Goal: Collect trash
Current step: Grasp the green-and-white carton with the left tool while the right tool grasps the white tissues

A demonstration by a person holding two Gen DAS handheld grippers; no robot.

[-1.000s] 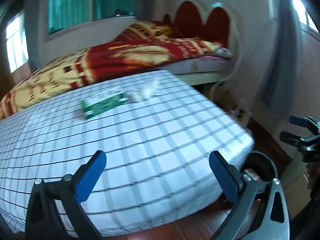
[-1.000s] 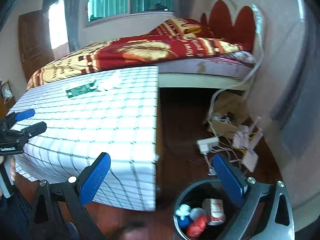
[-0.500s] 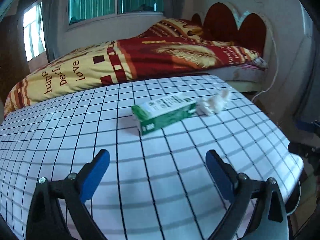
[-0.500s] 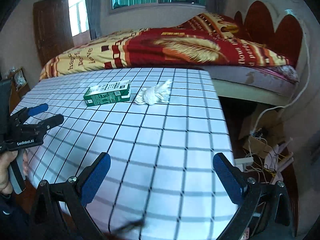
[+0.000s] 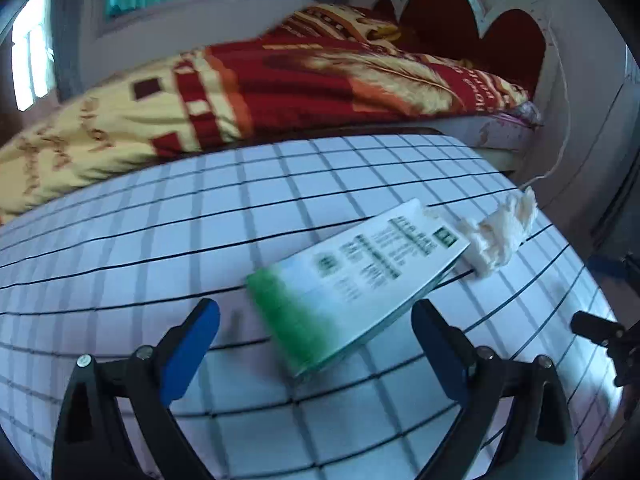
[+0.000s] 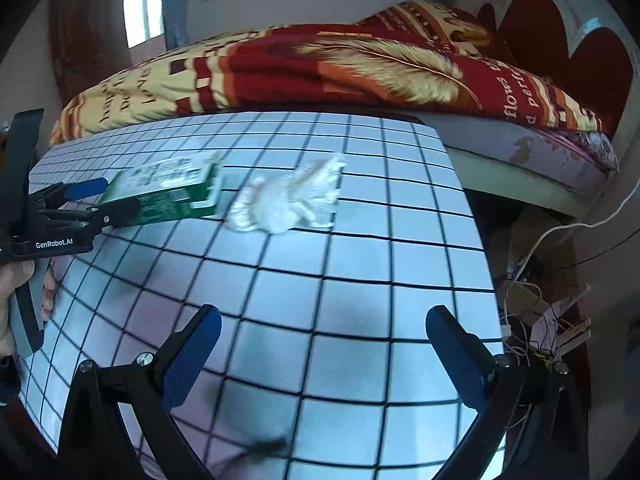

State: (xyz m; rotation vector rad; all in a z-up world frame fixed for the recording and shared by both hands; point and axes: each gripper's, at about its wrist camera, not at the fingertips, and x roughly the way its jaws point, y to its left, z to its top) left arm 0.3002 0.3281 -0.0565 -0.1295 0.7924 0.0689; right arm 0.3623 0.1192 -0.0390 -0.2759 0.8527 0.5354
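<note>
A green and white carton (image 5: 352,284) lies flat on the checked table (image 5: 160,240), with a crumpled white tissue (image 5: 500,232) touching its far right end. My left gripper (image 5: 316,352) is open, its blue fingers either side of the carton's near green end, not closed on it. In the right wrist view the carton (image 6: 164,192) and tissue (image 6: 292,200) lie at mid table. My right gripper (image 6: 320,356) is open and empty, hovering over the table short of the tissue. The left gripper (image 6: 104,200) shows there at the carton's left end.
A bed with a red and yellow blanket (image 6: 320,64) runs behind the table, with a red headboard (image 5: 480,36) at right. Cables, a cardboard box and clutter (image 6: 540,308) lie on the floor right of the table's edge.
Both grippers have moved forward over the table. The carton now sits between my left fingers, and the tissue is much closer to my right gripper. Both stay open.
</note>
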